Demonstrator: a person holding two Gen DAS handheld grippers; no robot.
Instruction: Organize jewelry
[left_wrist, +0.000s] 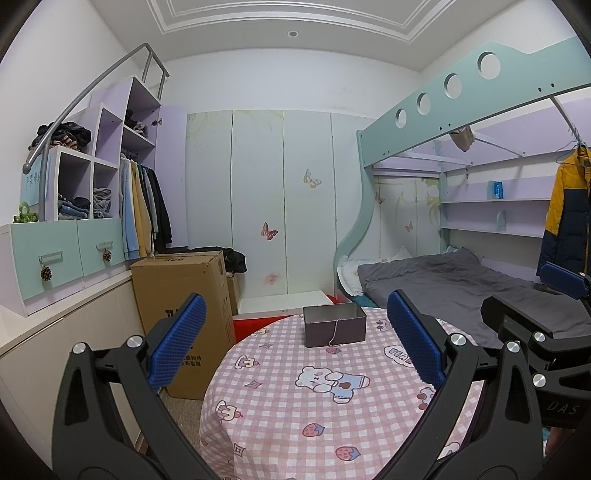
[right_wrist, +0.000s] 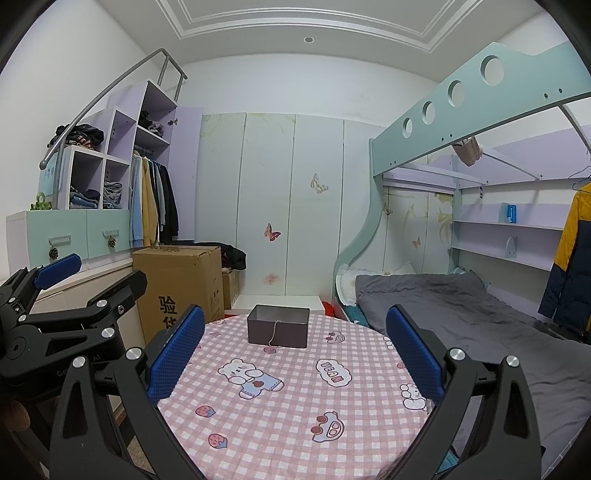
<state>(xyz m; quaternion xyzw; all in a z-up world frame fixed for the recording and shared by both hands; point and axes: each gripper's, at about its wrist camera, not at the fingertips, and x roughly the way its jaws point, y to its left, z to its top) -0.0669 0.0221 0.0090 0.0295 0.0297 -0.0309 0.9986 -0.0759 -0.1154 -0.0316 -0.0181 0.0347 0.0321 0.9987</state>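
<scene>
A thin silvery chain necklace (left_wrist: 335, 334) hangs over the front wall of the open, dark rectangular metal box (left_wrist: 334, 326), its end resting on the pink checked cartoon-print cloth of the round table (left_wrist: 280, 413). I hold my left gripper (left_wrist: 295, 341) and right gripper (right_wrist: 295, 350) level above the near edge, each with blue ribbed pads spread wide and empty.
</scene>
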